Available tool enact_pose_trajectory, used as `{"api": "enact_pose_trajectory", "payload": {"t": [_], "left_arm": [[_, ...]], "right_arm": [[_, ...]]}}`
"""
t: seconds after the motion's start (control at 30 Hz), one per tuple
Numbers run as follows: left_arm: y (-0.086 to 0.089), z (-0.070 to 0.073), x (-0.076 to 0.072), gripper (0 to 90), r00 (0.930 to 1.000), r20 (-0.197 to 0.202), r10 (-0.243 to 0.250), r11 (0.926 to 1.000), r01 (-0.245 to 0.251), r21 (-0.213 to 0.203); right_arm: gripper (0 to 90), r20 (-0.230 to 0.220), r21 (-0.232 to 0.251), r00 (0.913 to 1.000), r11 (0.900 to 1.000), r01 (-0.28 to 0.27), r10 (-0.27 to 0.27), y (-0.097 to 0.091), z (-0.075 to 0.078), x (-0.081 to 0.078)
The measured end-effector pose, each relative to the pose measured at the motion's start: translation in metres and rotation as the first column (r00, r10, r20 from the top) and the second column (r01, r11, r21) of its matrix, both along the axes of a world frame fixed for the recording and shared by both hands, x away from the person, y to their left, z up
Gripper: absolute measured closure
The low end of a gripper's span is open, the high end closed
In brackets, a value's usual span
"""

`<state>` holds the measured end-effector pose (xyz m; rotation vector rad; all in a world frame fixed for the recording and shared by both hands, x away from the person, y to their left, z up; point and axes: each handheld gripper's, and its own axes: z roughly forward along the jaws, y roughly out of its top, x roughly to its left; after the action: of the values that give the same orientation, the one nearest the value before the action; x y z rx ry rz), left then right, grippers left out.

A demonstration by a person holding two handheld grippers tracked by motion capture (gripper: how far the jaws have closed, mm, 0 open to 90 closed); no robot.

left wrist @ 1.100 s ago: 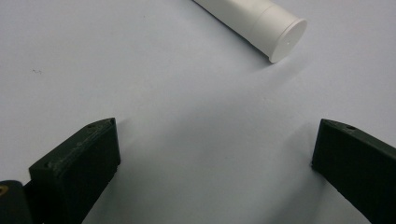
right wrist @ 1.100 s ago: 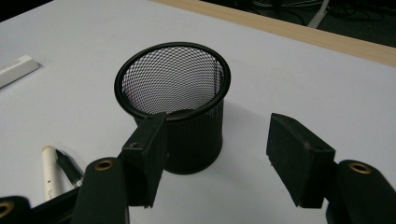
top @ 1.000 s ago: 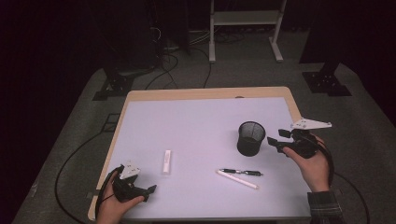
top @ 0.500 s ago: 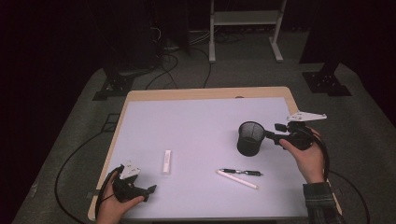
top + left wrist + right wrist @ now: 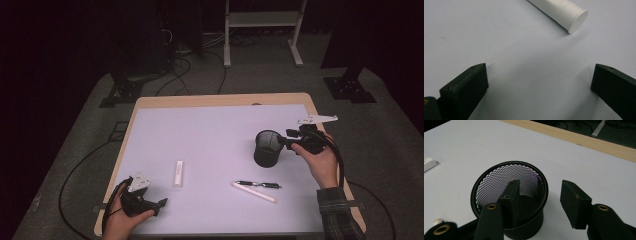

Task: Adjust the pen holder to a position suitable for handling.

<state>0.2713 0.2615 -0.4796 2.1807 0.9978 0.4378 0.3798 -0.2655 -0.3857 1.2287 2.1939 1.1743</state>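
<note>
So I've got the right gripper [image 5: 537, 202] straddling the near wall of the black mesh cup [image 5: 509, 195]: one jaw sits inside it, the other hangs outside, and they've just been closing in on that wall. There's a gap on the outer side, so nothing is pinched yet, jaws apart. In the high view the cup [image 5: 267, 148] stands upright toward the right side of the table [image 5: 210, 135], and the left gripper [image 5: 150, 205] is parked at the near left corner, jaws wide apart over bare surface with the end of a white tube [image 5: 564, 12] just ahead of it.

My worry from here: mesh is thin and springy, so if I bite only the rim, the cup could swing or tilt once I lift it, or slip free. If the inner jaw touches first, it may shove the cup sideways instead of gripping. The black pen [image 5: 258, 184] and white pen [image 5: 253, 192] lie near the cup, toward me, so a skidding cup could knock them around
</note>
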Motion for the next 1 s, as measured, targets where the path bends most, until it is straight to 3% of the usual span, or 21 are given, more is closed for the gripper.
{"api": "enact_pose_trajectory", "payload": {"t": [0.6,1.0], "left_arm": [[0.0,0.0,0.0,0.2,1.0,-0.001,-0.001,1.0,0.001,0.001],[0.0,0.0,0.0,0.2,1.0,0.0,-0.002,1.0,0.002,0.002]], "right_arm": [[52.9,-0.056,-0.029,0.9984,0.9996,-0.008,0.006,0.012,-0.016,0.023],[63.5,-0.1,-0.043,0.9949,0.999,-0.014,0.009,0.017,-0.023,0.029]]}}
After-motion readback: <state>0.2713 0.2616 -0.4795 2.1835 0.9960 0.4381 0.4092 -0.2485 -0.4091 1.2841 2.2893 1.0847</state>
